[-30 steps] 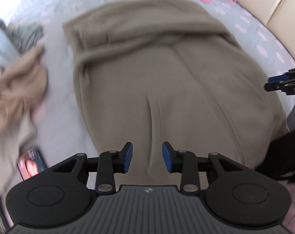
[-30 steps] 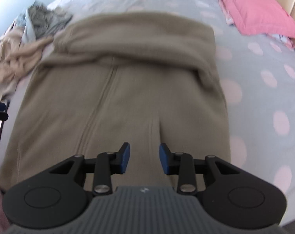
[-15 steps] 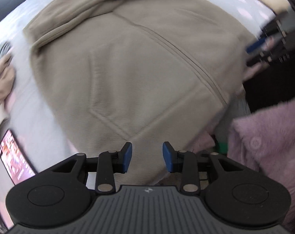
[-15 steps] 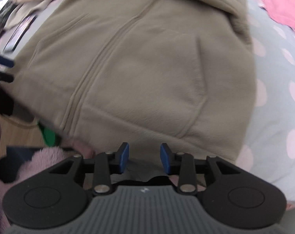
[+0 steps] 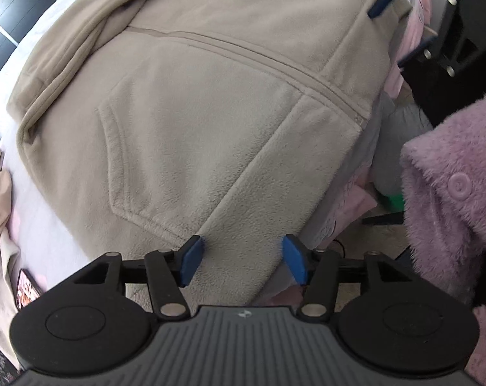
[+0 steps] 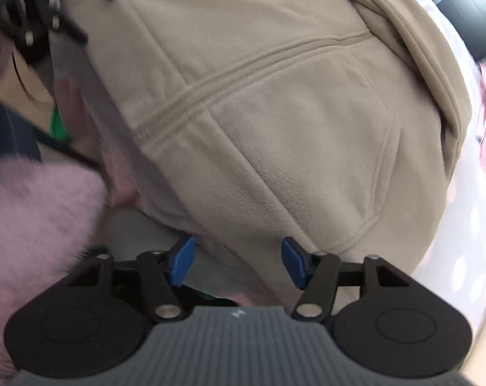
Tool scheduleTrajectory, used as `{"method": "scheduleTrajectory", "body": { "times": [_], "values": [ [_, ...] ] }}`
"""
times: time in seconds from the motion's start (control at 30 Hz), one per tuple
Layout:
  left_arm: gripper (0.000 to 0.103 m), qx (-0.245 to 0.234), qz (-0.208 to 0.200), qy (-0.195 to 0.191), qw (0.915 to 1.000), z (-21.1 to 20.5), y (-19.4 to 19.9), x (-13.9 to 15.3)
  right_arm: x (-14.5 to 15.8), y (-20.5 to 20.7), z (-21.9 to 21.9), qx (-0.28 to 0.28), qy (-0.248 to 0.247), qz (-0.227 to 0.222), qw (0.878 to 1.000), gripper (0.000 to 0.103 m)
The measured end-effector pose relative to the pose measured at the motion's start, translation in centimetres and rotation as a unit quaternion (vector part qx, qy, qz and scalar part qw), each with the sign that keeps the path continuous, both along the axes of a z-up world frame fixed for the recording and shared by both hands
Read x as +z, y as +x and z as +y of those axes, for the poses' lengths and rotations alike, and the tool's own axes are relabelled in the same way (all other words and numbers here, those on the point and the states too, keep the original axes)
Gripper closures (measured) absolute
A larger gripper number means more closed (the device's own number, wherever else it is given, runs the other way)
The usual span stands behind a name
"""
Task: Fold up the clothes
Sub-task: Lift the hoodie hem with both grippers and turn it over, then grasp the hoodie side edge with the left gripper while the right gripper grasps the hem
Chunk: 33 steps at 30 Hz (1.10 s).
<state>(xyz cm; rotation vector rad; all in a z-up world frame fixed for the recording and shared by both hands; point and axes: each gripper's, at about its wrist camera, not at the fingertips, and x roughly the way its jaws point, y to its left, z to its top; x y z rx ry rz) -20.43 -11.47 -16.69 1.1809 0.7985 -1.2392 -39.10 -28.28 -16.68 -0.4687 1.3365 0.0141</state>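
Both grippers, left gripper (image 5: pixel 243 262) and right gripper (image 6: pixel 236 265), fingers wide open, empty, straddle the fleece jacket (image 5: pixel 211 112) hem; next: close, then fold.

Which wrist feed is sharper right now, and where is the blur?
Left wrist view: sharp, beige fleece jacket texture and pocket seam crisp, fisheye bending at the edges. Right wrist view: softer, motion blur smearing the pink fuzzy garment and left edge.

Beige fleece jacket (image 5: pixel 211 112) top cut off by both frames' upper edges. Phone (image 5: pixel 26 289) half hidden behind left gripper body. Pink fuzzy garment (image 6: pixel 34 206) and bed edge blurred in right view.
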Motion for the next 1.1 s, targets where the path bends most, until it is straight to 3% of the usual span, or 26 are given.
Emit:
{"method": "scheduleTrajectory", "body": {
  "times": [0.23,0.33,0.43,0.57,0.67,0.73,0.83,0.87,0.93,0.97,1.0,1.1],
  "values": [
    [0.043,-0.014,-0.002,-0.003,0.9999,0.3,0.3,-0.4,-1.6,-0.3,-0.2,0.030,-0.016,0.009,0.999,0.040],
    [0.035,-0.027,-0.005,-0.001,0.9996,0.5,0.0,-0.6,-2.3,-0.8,0.3,0.053,-0.034,0.013,0.998,0.037],
    [0.030,-0.062,-0.031,0.010,0.9975,0.9,-1.0,-1.2,-2.8,-1.3,0.9,0.074,-0.047,0.022,0.996,0.028],
    [0.028,-0.099,-0.078,0.016,0.9918,1.5,-2.2,-2.8,-3.1,-1.8,0.9,0.083,-0.054,0.023,0.995,0.027],
    [0.028,-0.106,-0.119,0.010,0.9872,1.5,-2.4,-3.5,-3.2,-1.9,0.6,0.079,-0.060,0.014,0.995,0.031],
    [0.028,-0.106,-0.133,0.006,0.9854,1.5,-2.2,-3.6,-3.6,-1.7,1.7,0.081,-0.083,0.007,0.993,0.049],
    [0.039,-0.094,-0.114,0.002,0.9891,1.6,-1.3,-2.8,-2.7,-1.9,1.0,0.060,-0.077,-0.008,0.995,0.059],
    [0.054,-0.080,-0.104,-0.005,0.9914,1.5,-0.8,-2.3,-2.2,-1.9,0.5,0.045,-0.064,-0.015,0.997,0.061],
    [0.066,-0.050,-0.082,-0.021,0.9951,1.3,0.0,-1.2,-1.0,-2.0,-0.2,0.026,-0.049,-0.032,0.998,0.076],
    [0.079,-0.034,-0.062,-0.028,0.9971,1.2,0.5,-0.6,-0.4,-2.2,-0.2,0.024,-0.050,-0.044,0.998,0.079],
    [0.084,-0.020,-0.046,-0.034,0.9982,1.3,1.0,0.0,0.2,-2.4,-0.3,0.021,-0.051,-0.055,0.997,0.081],
    [0.093,-0.013,-0.065,-0.059,0.9961,1.7,1.3,2.0,2.5,-3.2,0.1,0.030,-0.074,-0.097,0.992,0.084]
  ]
}}
